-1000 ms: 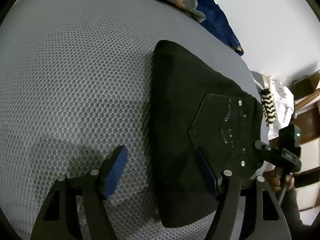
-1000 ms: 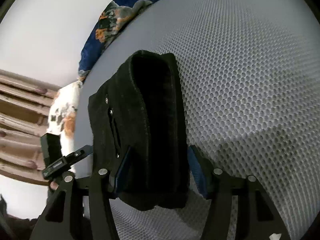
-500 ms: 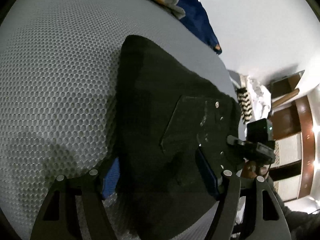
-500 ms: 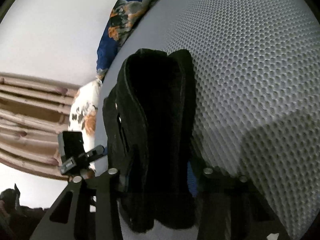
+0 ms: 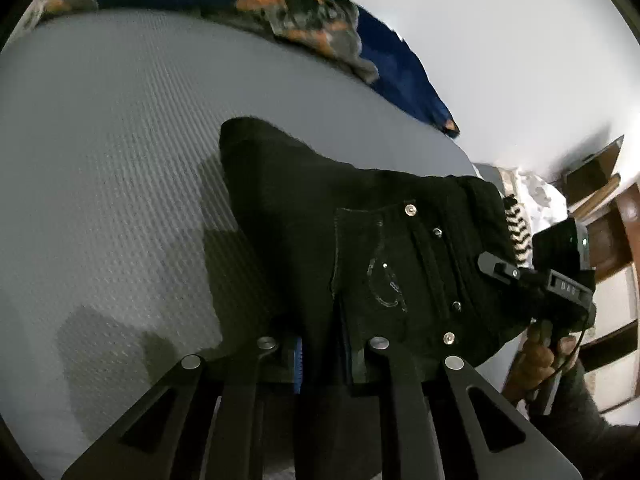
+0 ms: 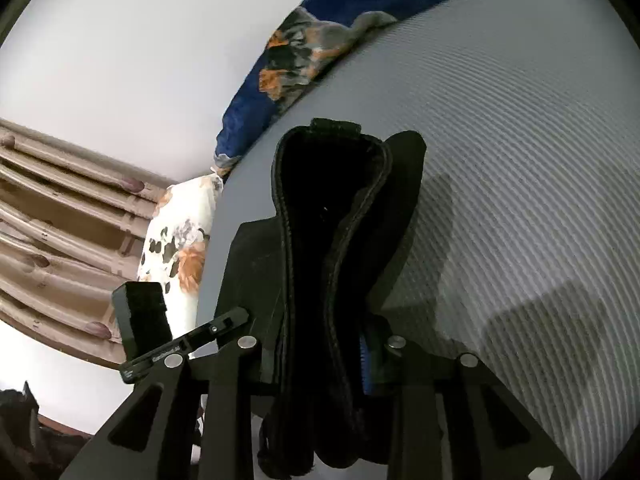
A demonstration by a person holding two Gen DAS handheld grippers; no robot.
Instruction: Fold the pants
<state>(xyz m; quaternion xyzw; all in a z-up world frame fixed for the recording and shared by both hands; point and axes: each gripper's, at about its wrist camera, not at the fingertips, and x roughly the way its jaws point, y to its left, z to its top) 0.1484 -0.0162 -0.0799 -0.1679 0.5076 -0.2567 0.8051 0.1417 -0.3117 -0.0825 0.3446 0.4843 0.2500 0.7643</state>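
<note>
The folded black pants (image 5: 360, 248) are lifted off the grey mesh mattress (image 5: 100, 180), with a back pocket and rivets facing the left wrist camera. My left gripper (image 5: 324, 354) is shut on the near edge of the folded bundle. My right gripper (image 6: 320, 344) is shut on the waistband end of the pants (image 6: 332, 220), whose layers hang between its fingers. The right gripper's body (image 5: 560, 280) shows at the right in the left wrist view. The left gripper's body (image 6: 160, 332) shows at the left in the right wrist view.
A blue, orange and grey patterned blanket (image 5: 300, 16) lies along the far edge of the mattress, also in the right wrist view (image 6: 296, 64). A floral pillow (image 6: 176, 240) sits beyond the mattress corner. Wooden furniture (image 5: 608, 216) and a curtain (image 6: 52, 220) stand by the white wall.
Both grippers closed on the folded pants and lifted the bundle off the mattress; it now hangs between them, with its shadow on the mattress.
</note>
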